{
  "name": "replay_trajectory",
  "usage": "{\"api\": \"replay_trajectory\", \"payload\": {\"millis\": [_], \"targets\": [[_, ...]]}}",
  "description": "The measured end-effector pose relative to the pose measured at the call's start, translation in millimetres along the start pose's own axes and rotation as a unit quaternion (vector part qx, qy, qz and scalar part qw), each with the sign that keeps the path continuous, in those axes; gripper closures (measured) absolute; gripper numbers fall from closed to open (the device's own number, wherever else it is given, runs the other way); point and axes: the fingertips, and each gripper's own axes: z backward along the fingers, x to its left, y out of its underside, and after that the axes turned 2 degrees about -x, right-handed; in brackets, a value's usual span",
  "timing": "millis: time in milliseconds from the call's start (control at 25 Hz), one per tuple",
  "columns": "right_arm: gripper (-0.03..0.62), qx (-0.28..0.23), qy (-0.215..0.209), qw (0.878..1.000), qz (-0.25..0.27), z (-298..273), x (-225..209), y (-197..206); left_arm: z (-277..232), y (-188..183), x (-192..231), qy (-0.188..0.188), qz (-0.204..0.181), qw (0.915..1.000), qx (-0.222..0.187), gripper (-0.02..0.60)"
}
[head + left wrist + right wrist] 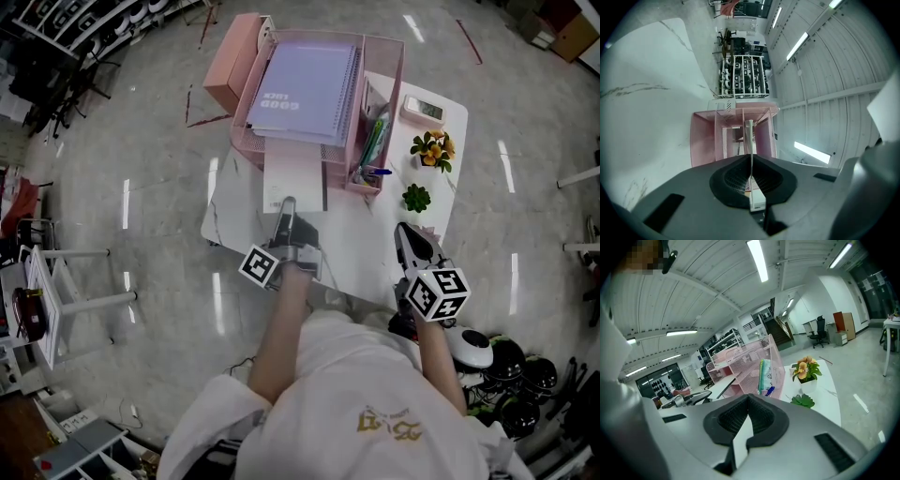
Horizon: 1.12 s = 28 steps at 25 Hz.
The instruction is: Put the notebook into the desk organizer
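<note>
My left gripper (288, 210) has its jaws clamped on the near edge of the thin pale notebook (294, 176), whose far end reaches into the pink desk organizer (242, 103) at the bench's (361, 246) far edge. It looks light and floppy, so I'd hold mid-edge and level. My right gripper (406, 234), near the bench's near edge, has its jaws together on nothing.

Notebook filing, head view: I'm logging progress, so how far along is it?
Done: a purple spiral notebook lies on the top tray of the pink mesh desk organizer. In hand: the left gripper is shut on a thin white notebook, whose far end is at the slot under that tray. Left: slide it fully in and let go. The right gripper is shut and empty.
</note>
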Motion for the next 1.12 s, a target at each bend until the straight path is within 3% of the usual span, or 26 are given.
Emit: {"api": "replay_trajectory", "payload": {"millis": [760,960,1120], "targets": [[0.582,0.02,-0.007,1.0,-0.01,-37,-22,-9,-46,-5,7,-0.012,-0.007,0.9995,0.028,0.551],[0.582,0.025,-0.011,1.0,-0.009,-43,-25,-9,-56,-4,9,-0.02,0.009,0.9983,0.054,0.554],[0.582,0.028,-0.011,0.999,-0.009,-45,-30,-9,-62,-4,9,-0.028,-0.006,0.9973,0.067,0.548]]}}
